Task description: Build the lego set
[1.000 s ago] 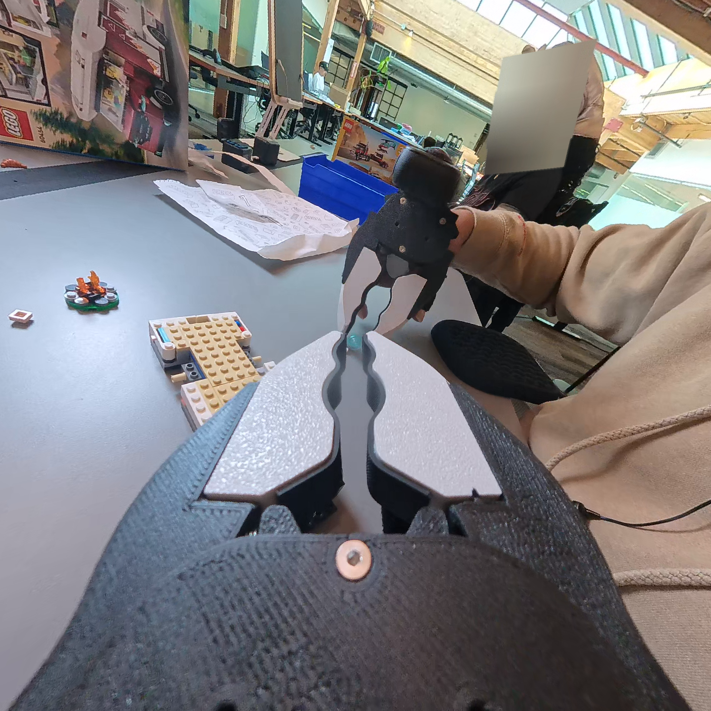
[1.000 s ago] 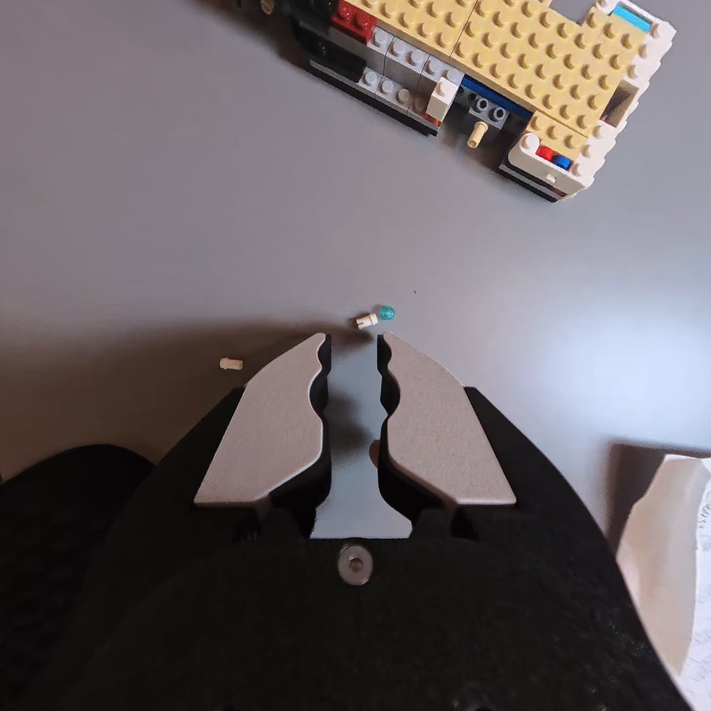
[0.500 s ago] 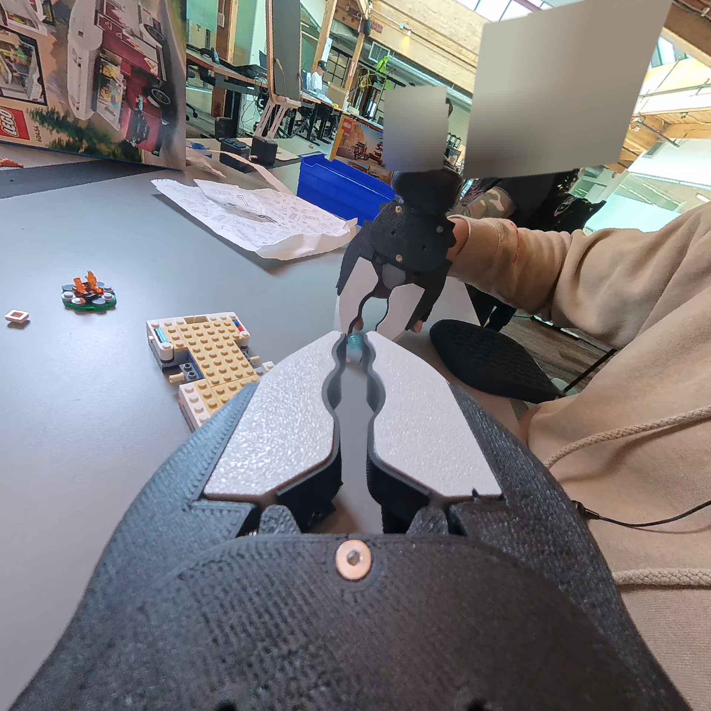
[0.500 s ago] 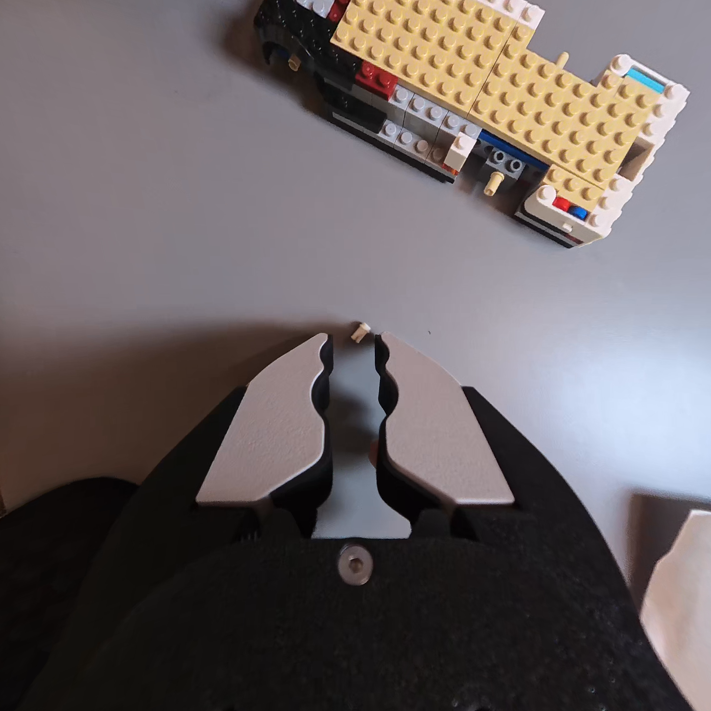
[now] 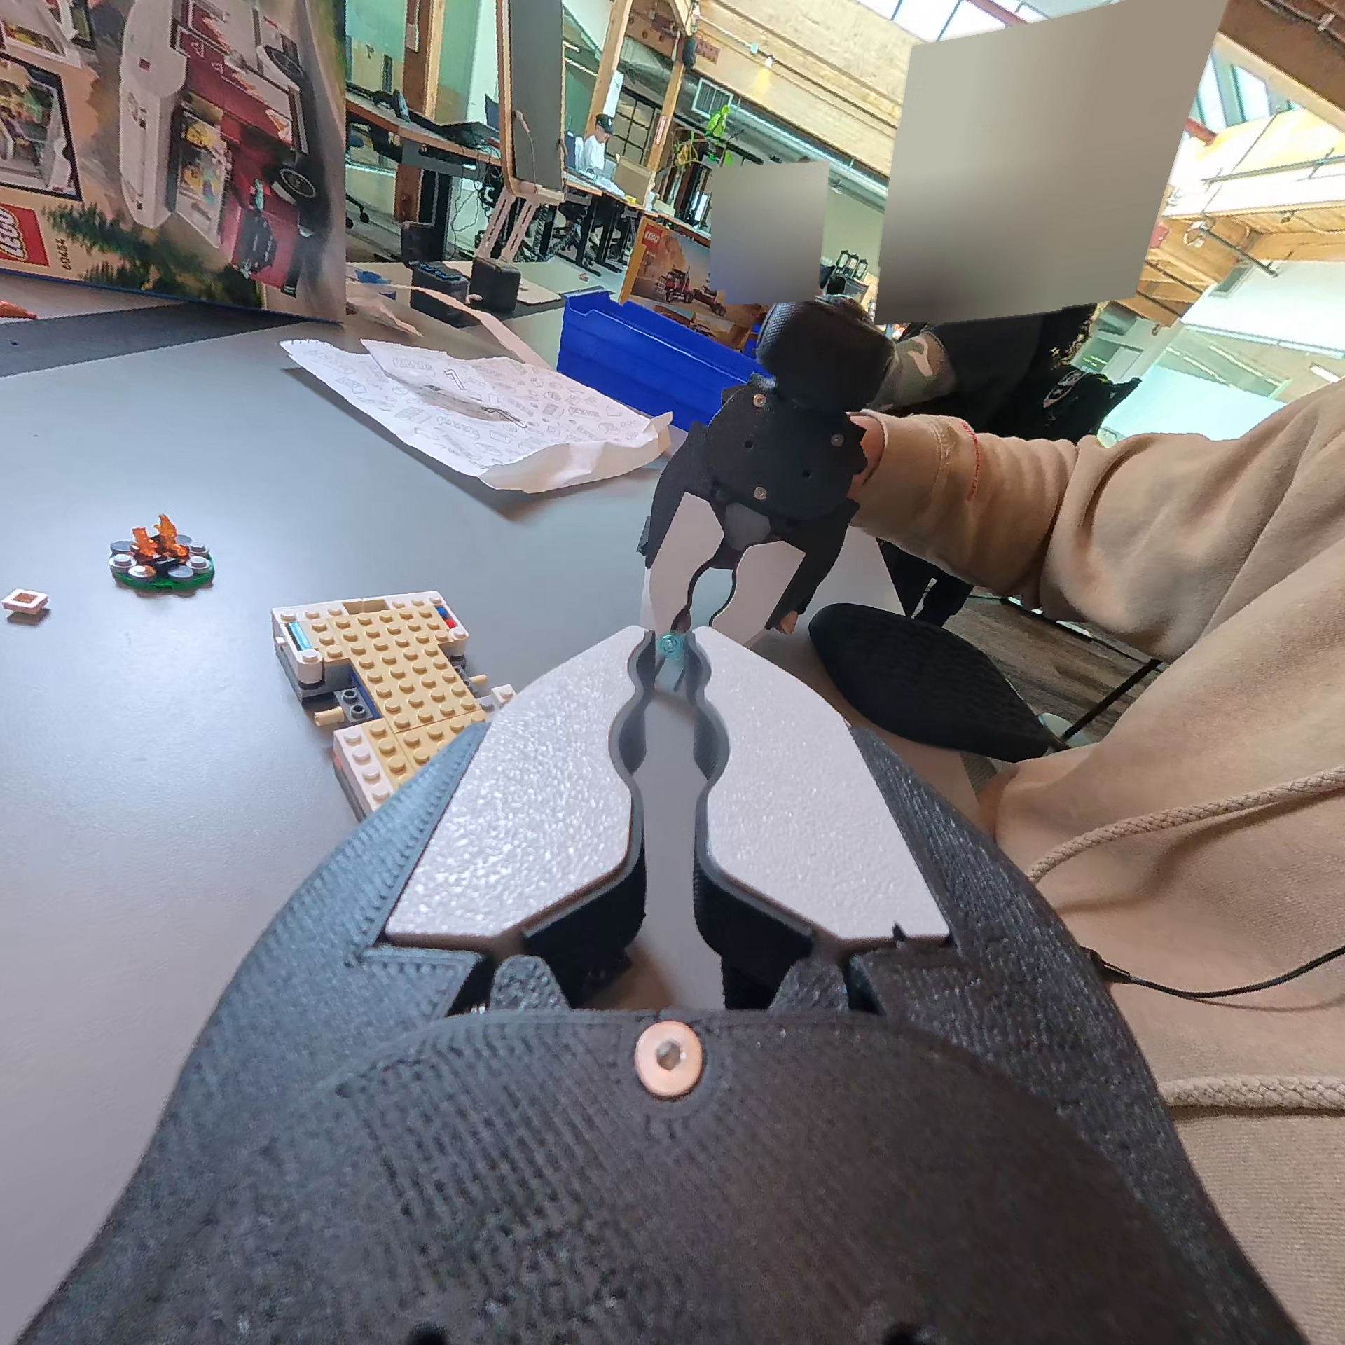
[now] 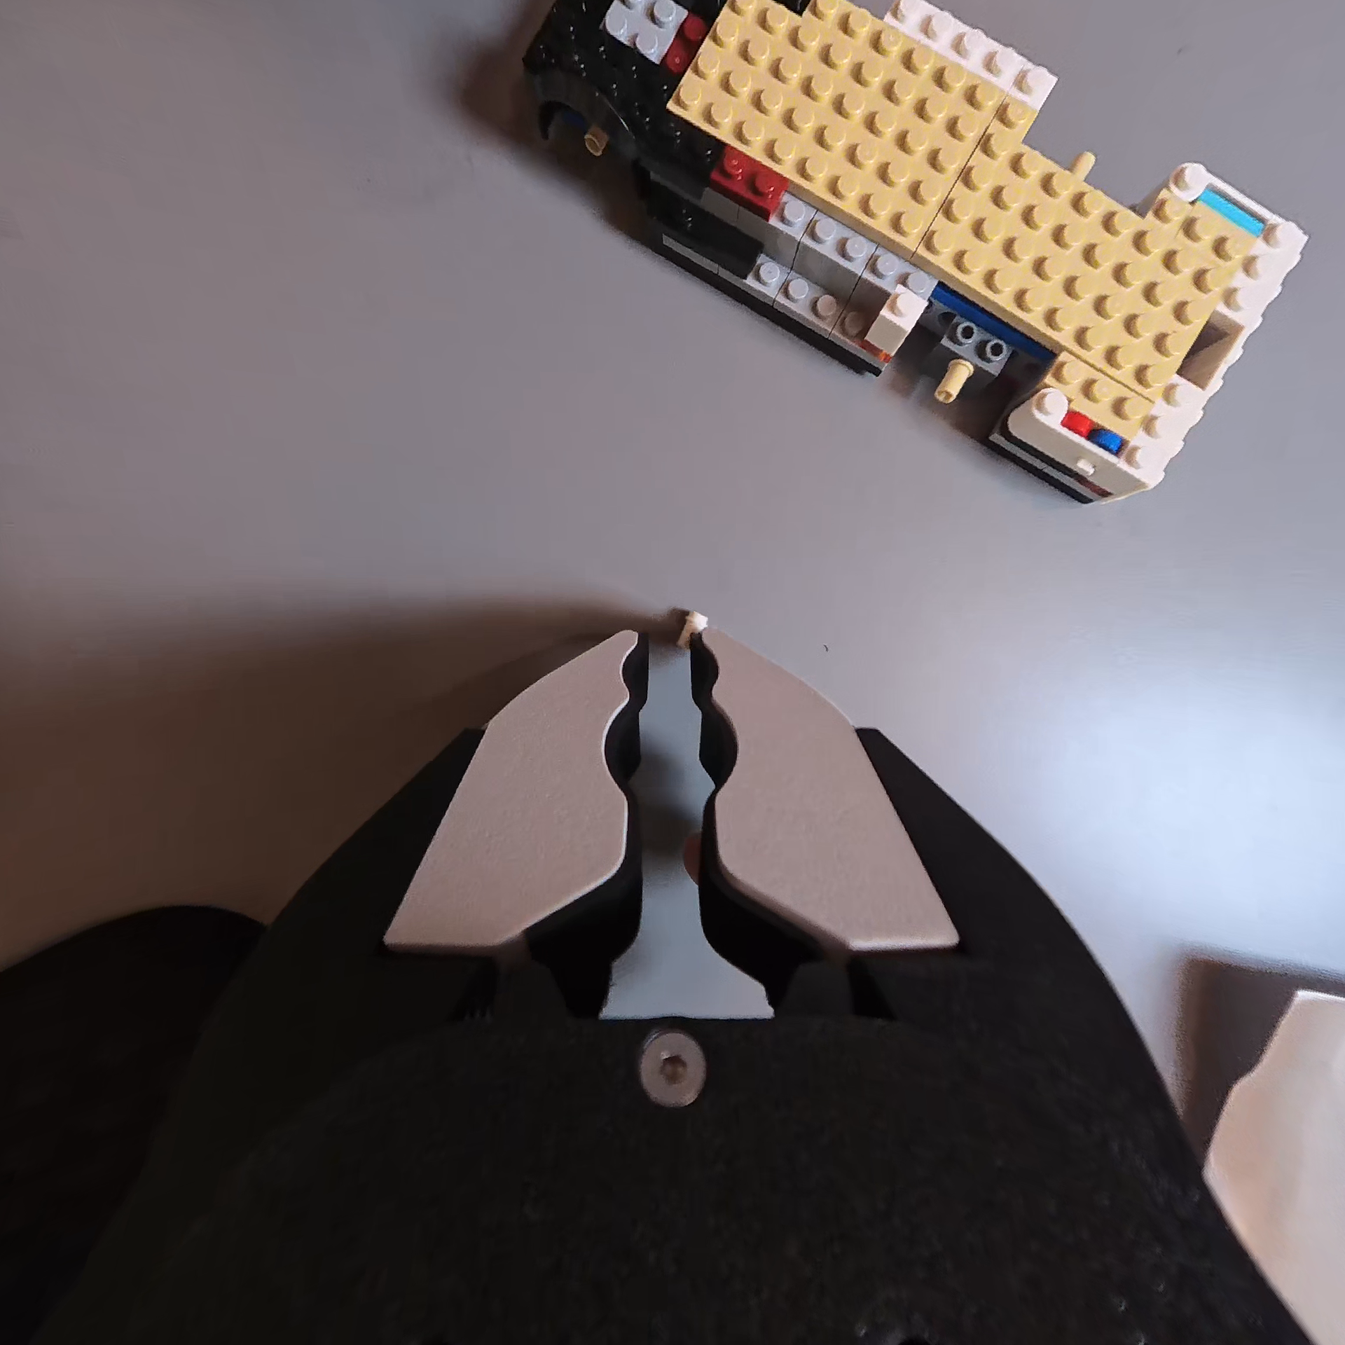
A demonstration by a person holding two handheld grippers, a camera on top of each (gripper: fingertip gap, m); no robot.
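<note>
Two hand-held black grippers with pale grey finger pads work over a plain grey table (image 6: 291,364).

The left gripper (image 5: 671,644) lies low over the table, its jaws drawn close and clamped on a tiny translucent teal round stud (image 5: 669,646) pinched right at the fingertips.

The right gripper (image 6: 666,637), held by a hand (image 5: 866,437) in a beige sleeve (image 5: 1019,502), points steeply down at the table just beyond the left one's tips. Its jaws stand a little apart, with a strip of table showing between them. A tiny cream peg (image 6: 691,626) lies on the table at its tips, touching the inner edge of the right-hand fingertip (image 6: 717,651); the other fingertip is clear of it, so the peg is not gripped.

Well beyond the right gripper's tips sits a flat toy-brick build with a tan studded top and white, grey, black, red and blue bricks along its edges (image 6: 946,218).

Farther off on the table are a small round green brick campfire with orange flames (image 5: 161,557), a small white square tile (image 5: 25,602), a crumpled printed white paper bag (image 5: 495,415), a large illustrated cardboard box standing upright (image 5: 167,145) and a blue plastic bin (image 5: 640,356).
</note>
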